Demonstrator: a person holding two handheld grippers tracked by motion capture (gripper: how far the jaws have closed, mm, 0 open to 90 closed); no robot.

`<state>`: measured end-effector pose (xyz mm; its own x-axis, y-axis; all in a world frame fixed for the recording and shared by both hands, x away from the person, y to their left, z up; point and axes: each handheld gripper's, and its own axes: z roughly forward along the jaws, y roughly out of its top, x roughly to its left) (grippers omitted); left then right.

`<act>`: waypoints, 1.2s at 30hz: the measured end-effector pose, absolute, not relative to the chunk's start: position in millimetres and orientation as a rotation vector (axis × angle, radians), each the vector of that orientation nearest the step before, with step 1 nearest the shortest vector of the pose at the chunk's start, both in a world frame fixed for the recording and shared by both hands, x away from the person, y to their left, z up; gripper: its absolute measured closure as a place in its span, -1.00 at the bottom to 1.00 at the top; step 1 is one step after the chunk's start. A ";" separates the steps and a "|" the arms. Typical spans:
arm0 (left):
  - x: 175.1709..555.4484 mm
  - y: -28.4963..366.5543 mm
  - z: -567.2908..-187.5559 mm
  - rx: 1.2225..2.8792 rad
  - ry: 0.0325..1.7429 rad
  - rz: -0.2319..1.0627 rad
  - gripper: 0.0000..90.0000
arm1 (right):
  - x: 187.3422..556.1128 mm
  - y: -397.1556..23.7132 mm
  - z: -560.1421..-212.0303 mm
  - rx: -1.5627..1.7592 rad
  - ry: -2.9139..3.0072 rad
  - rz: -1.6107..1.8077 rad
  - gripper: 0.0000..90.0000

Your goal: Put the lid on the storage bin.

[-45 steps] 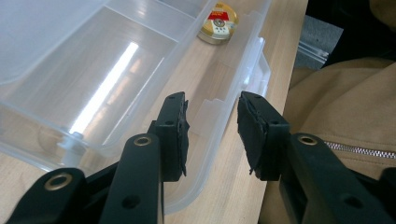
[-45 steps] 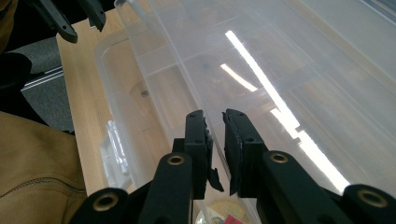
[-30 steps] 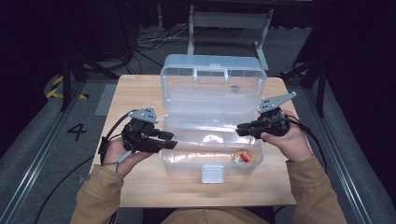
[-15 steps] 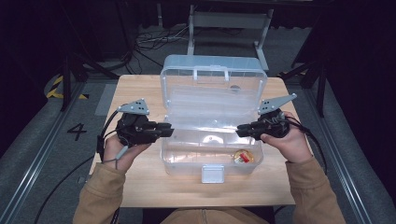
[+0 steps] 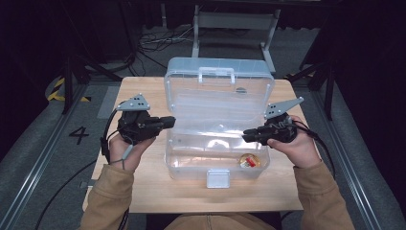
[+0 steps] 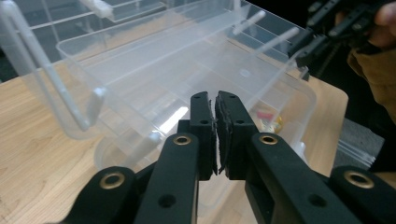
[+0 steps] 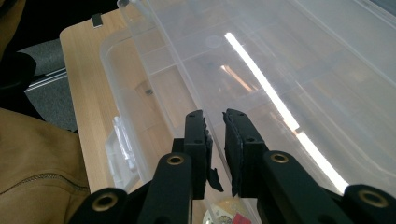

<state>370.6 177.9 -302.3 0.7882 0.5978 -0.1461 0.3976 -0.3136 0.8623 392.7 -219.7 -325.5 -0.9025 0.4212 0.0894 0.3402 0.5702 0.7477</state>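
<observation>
Closing empty: left hand-held gripper [image 6: 215, 100]; right hand-held gripper [image 7: 214, 117] near-shut, empty; small item [image 5: 249, 161] blurred in clear box [image 5: 218, 143].

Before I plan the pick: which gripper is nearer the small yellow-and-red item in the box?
Right. The right gripper hangs just above the item; the left gripper sits at the box's far side.

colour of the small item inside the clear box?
Yellow-gold with a red part; the small item shows best in the high view, inside the clear box.

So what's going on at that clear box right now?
Left gripper just closing, empty. Right gripper shut at the open clear box. Small round item inside. Nothing blocking.
</observation>
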 end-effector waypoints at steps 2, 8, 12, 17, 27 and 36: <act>372.1 178.3 -302.8 1.932 0.773 0.266 0.94 | 392.4 -219.5 -325.7 0.654 2.701 1.249 0.77; 377.7 179.8 -303.5 1.882 0.840 0.284 0.95 | 391.2 -219.2 -325.9 0.652 2.710 1.240 0.77; 380.1 178.3 -303.1 1.869 0.853 0.276 0.93 | 390.8 -219.1 -326.0 0.647 2.715 1.232 0.77; 384.4 174.3 -299.7 1.827 0.902 0.305 0.94 | 390.3 -219.0 -326.2 0.644 2.722 1.226 0.77; 393.4 169.2 -297.4 1.791 0.913 0.360 0.98 | 388.7 -219.0 -326.8 0.636 2.743 1.208 0.78; 395.4 170.9 -300.4 1.787 0.922 0.372 0.99 | 387.3 -218.0 -327.9 0.619 2.773 1.184 0.79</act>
